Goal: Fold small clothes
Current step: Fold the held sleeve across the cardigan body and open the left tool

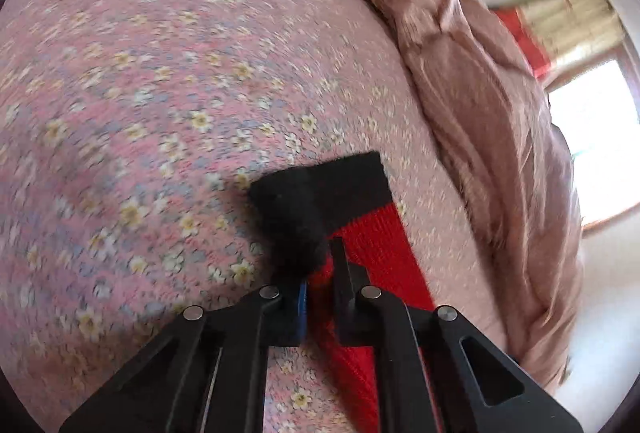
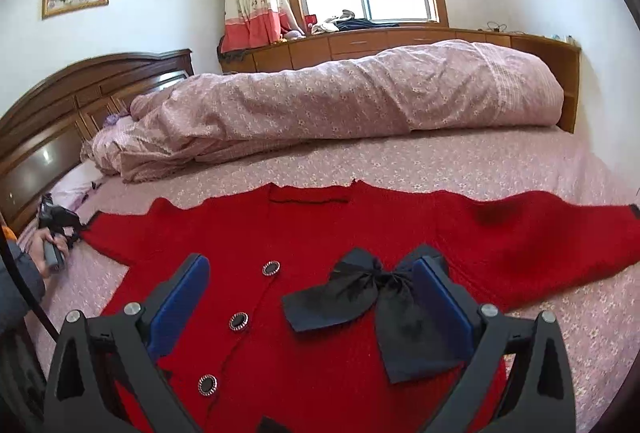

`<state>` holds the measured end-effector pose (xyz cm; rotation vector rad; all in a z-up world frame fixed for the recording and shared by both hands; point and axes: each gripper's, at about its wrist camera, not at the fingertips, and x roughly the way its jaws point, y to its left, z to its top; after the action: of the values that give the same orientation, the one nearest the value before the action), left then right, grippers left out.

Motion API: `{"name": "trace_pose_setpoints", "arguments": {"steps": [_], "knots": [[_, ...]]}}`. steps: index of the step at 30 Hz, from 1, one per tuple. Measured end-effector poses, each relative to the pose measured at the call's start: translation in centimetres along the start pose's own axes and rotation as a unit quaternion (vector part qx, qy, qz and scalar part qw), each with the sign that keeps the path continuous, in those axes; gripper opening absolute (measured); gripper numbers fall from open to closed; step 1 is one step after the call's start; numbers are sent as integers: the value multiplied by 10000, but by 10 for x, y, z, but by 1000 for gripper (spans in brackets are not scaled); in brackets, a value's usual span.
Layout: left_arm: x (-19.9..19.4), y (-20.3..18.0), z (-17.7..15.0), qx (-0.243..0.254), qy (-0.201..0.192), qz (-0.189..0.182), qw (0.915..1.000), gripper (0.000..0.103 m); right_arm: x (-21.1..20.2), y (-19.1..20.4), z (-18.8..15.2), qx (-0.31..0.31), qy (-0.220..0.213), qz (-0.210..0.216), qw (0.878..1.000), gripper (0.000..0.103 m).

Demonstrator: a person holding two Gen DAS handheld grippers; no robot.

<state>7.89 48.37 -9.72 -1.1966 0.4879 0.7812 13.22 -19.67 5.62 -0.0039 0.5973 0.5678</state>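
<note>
The left gripper (image 1: 322,273) has its jaws clamped on the black-cuffed sleeve end (image 1: 316,193) of the red cardigan (image 2: 340,225). The right gripper (image 2: 316,285) hovers with jaws wide apart, one on each side of the black bow (image 2: 360,293) and buttons (image 2: 239,321). The cardigan lies spread flat on the floral bedsheet (image 1: 140,93), sleeves stretched left and right, with a rolled quilt (image 2: 340,93) on the far side.
</note>
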Motion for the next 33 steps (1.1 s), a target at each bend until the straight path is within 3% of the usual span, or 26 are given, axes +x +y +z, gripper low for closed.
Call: {"name": "trace_pose_setpoints", "arguments": {"steps": [2, 5, 9, 14, 17, 20, 22, 24, 28, 33], "knots": [[-12, -11, -10, 216, -231, 166, 9994, 2, -1, -1, 1, -8, 61, 15, 10000, 103], [-32, -53, -31, 955, -456, -20, 9944, 2, -5, -7, 1, 119, 69, 78, 9999, 103], [-55, -130, -79, 2206, -522, -285, 9736, 2, -12, -38, 8, 915, 12, 553, 9943, 103], [-82, -243, -169, 3136, -364, -959, 9440, 2, -34, -86, 25, 1805, -412, 658, 9805, 103], [-101, -298, -248, 3720, -275, -1418, 9169, 2, -49, -109, 38, 1617, -584, 197, 9849, 103], [-104, -337, -328, 4085, 42, -1768, 8955, 2, -69, -120, 48, 758, -595, -1173, 9884, 103], [-99, -353, -387, 4346, 257, -1898, 8800, 2, -76, -132, 47, 624, -591, -1663, 9823, 103], [-89, -360, -439, 4642, 302, -1931, 8639, 2, -80, -148, 43, 834, -532, -1768, 9793, 103], [-64, -356, -513, 5201, 382, -1695, 8363, 2, -79, -171, 32, 1099, -135, -1682, 9795, 103], [-42, -343, -561, 5453, 631, -1429, 8235, 3, -92, -177, 17, 704, -50, -1898, 9793, 103]]}}
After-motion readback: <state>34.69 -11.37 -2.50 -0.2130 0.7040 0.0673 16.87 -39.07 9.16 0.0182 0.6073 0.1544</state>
